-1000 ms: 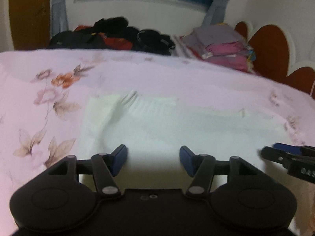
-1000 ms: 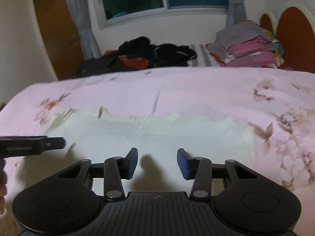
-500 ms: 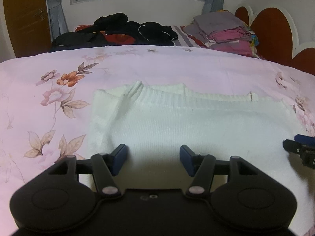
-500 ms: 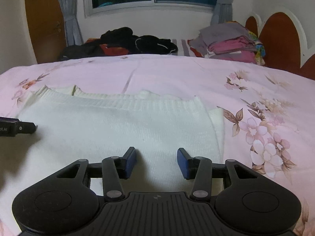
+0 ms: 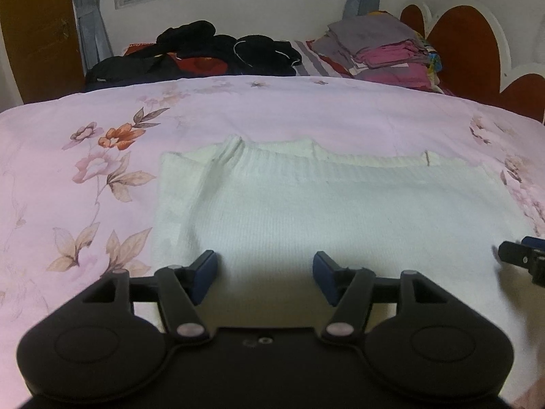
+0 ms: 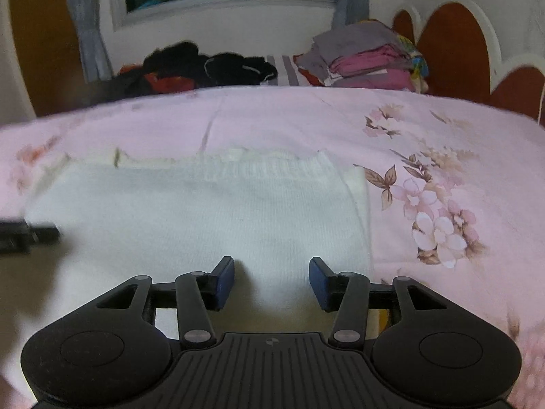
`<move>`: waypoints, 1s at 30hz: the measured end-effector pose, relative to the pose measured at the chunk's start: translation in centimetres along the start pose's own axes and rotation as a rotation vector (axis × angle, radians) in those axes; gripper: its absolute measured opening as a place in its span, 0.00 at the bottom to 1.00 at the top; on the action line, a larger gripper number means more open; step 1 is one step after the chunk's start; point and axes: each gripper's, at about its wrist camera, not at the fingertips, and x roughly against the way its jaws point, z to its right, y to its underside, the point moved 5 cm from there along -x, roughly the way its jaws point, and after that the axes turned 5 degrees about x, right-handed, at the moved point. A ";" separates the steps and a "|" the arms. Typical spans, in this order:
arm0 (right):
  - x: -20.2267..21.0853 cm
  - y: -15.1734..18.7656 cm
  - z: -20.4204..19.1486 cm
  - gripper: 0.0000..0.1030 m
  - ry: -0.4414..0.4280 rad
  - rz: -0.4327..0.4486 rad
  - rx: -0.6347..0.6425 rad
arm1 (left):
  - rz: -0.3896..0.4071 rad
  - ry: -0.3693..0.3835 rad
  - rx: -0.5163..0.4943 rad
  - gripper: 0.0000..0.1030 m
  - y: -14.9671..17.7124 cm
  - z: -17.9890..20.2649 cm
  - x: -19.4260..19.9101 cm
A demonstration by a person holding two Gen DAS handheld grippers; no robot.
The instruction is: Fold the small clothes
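A white knitted garment (image 5: 340,211) lies flat on the pink floral bedsheet (image 5: 85,170), its ribbed edge at the far side and a fold along its left side. My left gripper (image 5: 265,269) hovers over the garment's near left part. Its jaws are opening and nothing is between the blue pads. My right gripper (image 6: 271,272) hangs over the near right part of the garment (image 6: 204,211), close to its right edge. Its jaws are opening too, with only air between them. Each gripper's tip shows at the edge of the other's view: the right gripper (image 5: 521,255), the left gripper (image 6: 30,235).
A heap of dark clothes (image 5: 204,51) and a stack of folded clothes (image 5: 385,51) sit at the far side of the bed. A red-brown scalloped headboard (image 5: 470,51) stands at the right. Bare sheet (image 6: 442,136) stretches beyond and to the right of the garment.
The right gripper has shifted right, so the garment's right edge sits nearer its fingers. Both pairs of jaws stand slightly wider. The left view has steadied from a blur.
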 end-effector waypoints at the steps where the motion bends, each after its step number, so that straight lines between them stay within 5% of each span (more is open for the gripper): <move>1: 0.3 0.1 -0.2 0.48 0.005 0.001 -0.001 | -0.002 0.002 0.001 0.61 0.1 -0.2 0.3; 13: 3.1 3.1 -5.0 0.48 -0.022 -0.020 0.062 | -0.022 0.107 -0.012 0.67 3.9 -2.0 4.5; 17: 2.6 4.7 -4.1 0.48 0.033 -0.059 0.051 | -0.068 0.063 0.018 0.68 5.7 -3.6 3.3; 30: 3.1 6.5 -2.9 0.54 0.100 -0.061 0.039 | -0.082 0.115 0.066 0.69 6.3 -4.6 3.8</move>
